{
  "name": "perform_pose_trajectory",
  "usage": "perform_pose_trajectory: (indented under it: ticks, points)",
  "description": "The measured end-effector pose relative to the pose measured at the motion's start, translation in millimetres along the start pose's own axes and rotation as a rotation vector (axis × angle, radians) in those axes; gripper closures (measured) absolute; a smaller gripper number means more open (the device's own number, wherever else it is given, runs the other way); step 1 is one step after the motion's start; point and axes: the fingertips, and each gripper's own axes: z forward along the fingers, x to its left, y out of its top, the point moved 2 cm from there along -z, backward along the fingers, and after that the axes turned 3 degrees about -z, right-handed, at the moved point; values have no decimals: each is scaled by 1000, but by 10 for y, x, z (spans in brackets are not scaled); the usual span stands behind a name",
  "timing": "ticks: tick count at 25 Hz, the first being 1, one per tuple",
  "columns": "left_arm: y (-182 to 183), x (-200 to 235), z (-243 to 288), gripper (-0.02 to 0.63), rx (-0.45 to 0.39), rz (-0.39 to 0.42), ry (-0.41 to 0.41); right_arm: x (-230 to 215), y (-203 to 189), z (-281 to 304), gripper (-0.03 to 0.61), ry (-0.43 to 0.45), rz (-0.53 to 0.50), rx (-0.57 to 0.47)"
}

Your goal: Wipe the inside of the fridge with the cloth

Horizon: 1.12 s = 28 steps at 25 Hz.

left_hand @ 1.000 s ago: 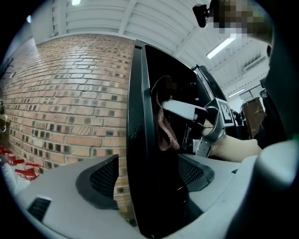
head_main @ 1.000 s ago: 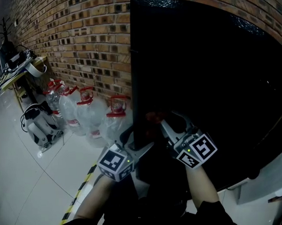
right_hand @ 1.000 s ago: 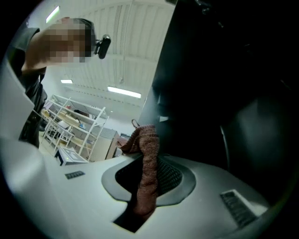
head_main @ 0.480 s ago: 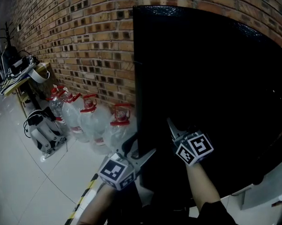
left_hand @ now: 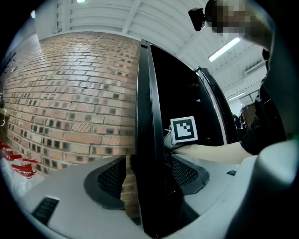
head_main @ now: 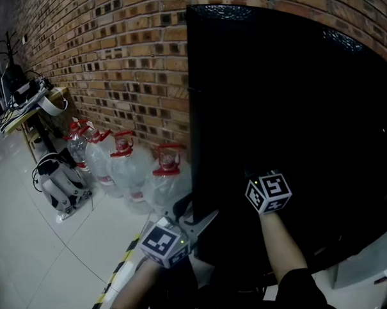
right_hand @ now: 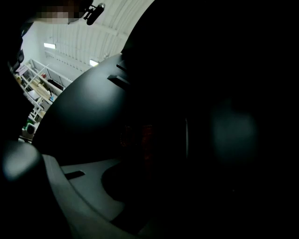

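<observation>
Grey tool [head_main: 196,213], marker cube [head_main: 268,192], apparently dark sleeve [head_main: 295,290]

Left tongs [head_main: 196,213] lately closing, door edge [left_hand: 147,140] between (right tongs [head_main: 262,181] in darkness)

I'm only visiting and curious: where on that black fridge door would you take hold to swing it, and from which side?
Probably the free upright edge of the fridge door, approached edge-on from the front, one jaw on each face: it is a thin upright slab. The left gripper straddles it so; its jaws have just been closing, with a gap left toward the brick wall.
</observation>
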Motion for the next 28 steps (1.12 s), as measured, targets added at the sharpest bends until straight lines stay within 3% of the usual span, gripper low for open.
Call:
perform_pose_trajectory:
  ticks: [4, 11, 28]
  points:
    - [-31, 10, 5, 309, 7, -10, -4, -154, -86, 104, 503, -34, -1, 25]
    - [-88, 68, 71, 363, 23, -18, 6, -428, -295, 306, 503, -92, -11, 83]
    - [-89, 101, 100, 367, 34, -29, 32, -747, -522, 583, 503, -172, -75, 226]
